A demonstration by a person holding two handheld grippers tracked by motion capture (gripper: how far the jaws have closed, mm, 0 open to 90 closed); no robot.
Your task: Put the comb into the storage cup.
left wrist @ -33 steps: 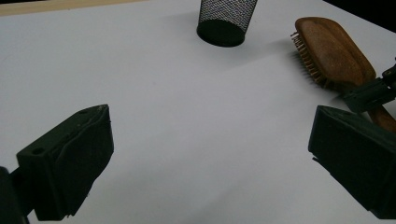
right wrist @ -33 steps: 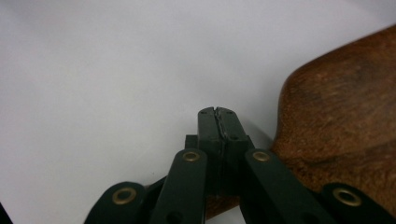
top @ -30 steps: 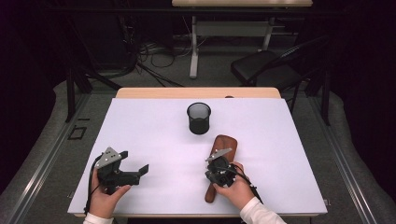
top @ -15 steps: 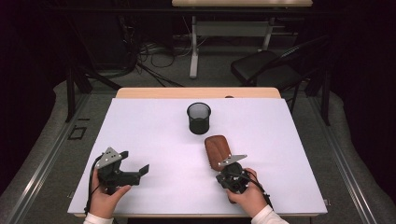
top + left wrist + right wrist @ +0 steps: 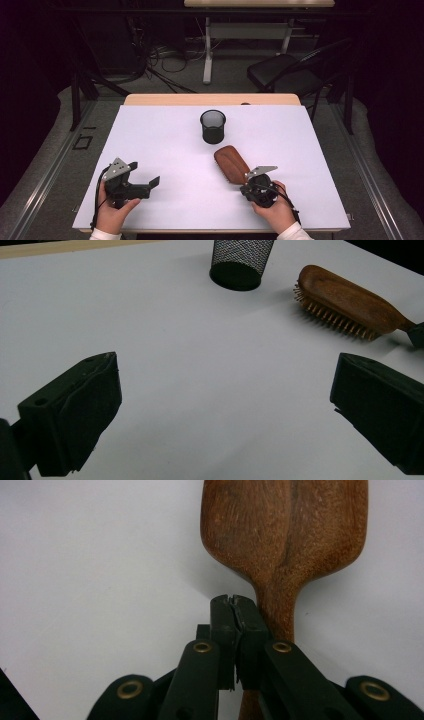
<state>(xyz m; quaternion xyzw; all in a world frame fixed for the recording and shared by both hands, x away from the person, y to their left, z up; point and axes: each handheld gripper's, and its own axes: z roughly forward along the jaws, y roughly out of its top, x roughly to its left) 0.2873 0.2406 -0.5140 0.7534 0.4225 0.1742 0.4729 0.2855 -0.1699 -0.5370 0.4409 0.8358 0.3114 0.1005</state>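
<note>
So we've got a reddish-brown wooden paddle hairbrush lying on the white worktop, back up, bristles down, just in front of the black wire-mesh cup. The grain is pretty visible up close, and the head narrows into a slim handle pointing at our right gripper. That one's fingers are pressed together with nothing between them, sitting right over the handle. Our left gripper rests well apart from the brush, fingers spread wide and empty.
</note>
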